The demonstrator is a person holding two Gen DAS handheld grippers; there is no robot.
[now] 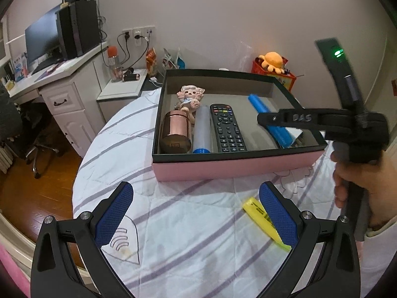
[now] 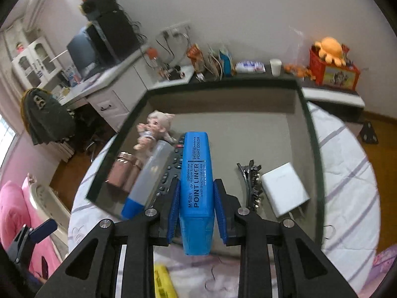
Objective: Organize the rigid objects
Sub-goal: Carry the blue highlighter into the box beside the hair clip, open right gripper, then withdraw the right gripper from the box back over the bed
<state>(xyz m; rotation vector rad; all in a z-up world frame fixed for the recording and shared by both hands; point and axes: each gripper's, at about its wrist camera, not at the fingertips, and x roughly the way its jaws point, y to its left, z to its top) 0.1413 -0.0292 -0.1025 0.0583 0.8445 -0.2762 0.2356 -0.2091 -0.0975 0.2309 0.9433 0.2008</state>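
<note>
Plainly the right gripper [image 2: 197,211] clamps the blue highlighter [image 2: 196,186] across its flat sides, above the pink box [image 1: 233,168]; it looks light, stiff and slick, so mid-barrel is the sound hold. Open floor lies between the remote [image 1: 227,129] and the hair clip [image 2: 250,183]. The left gripper [image 1: 196,213] gapes empty by the yellow highlighter [image 1: 258,213].
</note>
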